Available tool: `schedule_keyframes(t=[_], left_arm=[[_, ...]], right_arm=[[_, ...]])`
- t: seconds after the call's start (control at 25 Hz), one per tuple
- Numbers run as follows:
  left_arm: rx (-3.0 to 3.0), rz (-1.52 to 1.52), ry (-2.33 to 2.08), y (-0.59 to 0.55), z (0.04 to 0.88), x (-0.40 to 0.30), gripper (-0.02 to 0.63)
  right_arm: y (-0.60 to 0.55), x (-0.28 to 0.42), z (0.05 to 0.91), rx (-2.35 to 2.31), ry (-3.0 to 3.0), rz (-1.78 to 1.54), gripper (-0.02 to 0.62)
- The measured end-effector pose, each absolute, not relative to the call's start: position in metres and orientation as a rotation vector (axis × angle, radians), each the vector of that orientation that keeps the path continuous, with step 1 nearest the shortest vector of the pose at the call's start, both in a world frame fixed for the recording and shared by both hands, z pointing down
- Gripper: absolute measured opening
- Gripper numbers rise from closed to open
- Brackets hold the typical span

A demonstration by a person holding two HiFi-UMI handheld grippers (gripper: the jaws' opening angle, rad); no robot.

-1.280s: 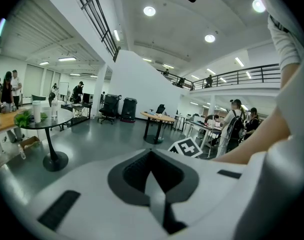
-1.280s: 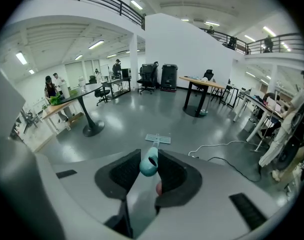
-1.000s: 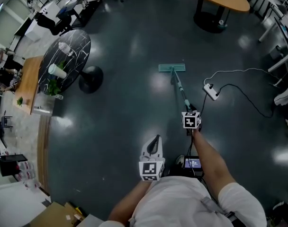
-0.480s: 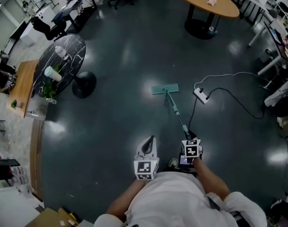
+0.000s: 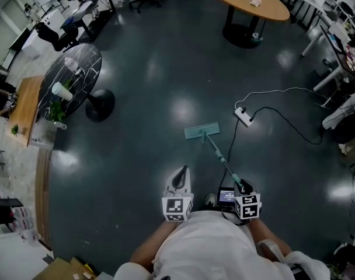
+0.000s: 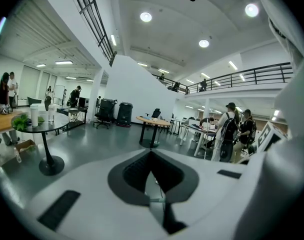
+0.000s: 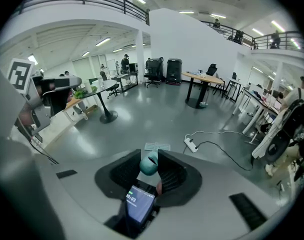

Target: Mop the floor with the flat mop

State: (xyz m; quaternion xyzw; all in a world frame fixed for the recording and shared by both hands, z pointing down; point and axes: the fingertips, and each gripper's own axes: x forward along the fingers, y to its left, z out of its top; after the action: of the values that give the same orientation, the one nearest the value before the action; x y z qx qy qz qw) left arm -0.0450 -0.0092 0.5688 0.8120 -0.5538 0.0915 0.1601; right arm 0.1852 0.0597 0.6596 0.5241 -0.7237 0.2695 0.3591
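A flat mop lies with its teal head on the dark floor, its handle slanting back toward me. My right gripper is shut on the handle's top end. In the right gripper view the teal handle tip sits between the dark pads, and the mop head shows small on the floor beyond. My left gripper hangs to the left of the handle, jaws together, holding nothing. In the left gripper view the left gripper points across the room.
A white power strip with a trailing cable lies right of the mop head. A black round table stands at the left, an oval wooden table at the back. Desks line the right edge. A phone is by my waist.
The mop head has slid back toward me across the floor as my right gripper pulled the handle in and down to my waist. The left gripper has barely moved.
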Motion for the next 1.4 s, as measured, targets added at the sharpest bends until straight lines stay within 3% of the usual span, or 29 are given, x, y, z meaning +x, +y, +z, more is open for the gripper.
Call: schedule_keyframes(t=[0.36, 1.04, 1.4], left_arm=[[2.303, 0.276, -1.582, -0.001, 0.572, -0.046, 0.005], [2.237, 0.309, -1.608, -0.015, 0.592, -0.065, 0.005], [2.211, 0.323, -1.623, -0.013, 0.598, -0.077, 0.005]], right_arm=[[0.070, 0.192, 0.690, 1.343, -1.829, 0.718, 0.110], [-0.148, 0.122, 0.766, 1.424, -1.880, 0.602, 0.110], [-0.191, 0.108, 0.771, 1.387, -1.858, 0.554, 0.109]])
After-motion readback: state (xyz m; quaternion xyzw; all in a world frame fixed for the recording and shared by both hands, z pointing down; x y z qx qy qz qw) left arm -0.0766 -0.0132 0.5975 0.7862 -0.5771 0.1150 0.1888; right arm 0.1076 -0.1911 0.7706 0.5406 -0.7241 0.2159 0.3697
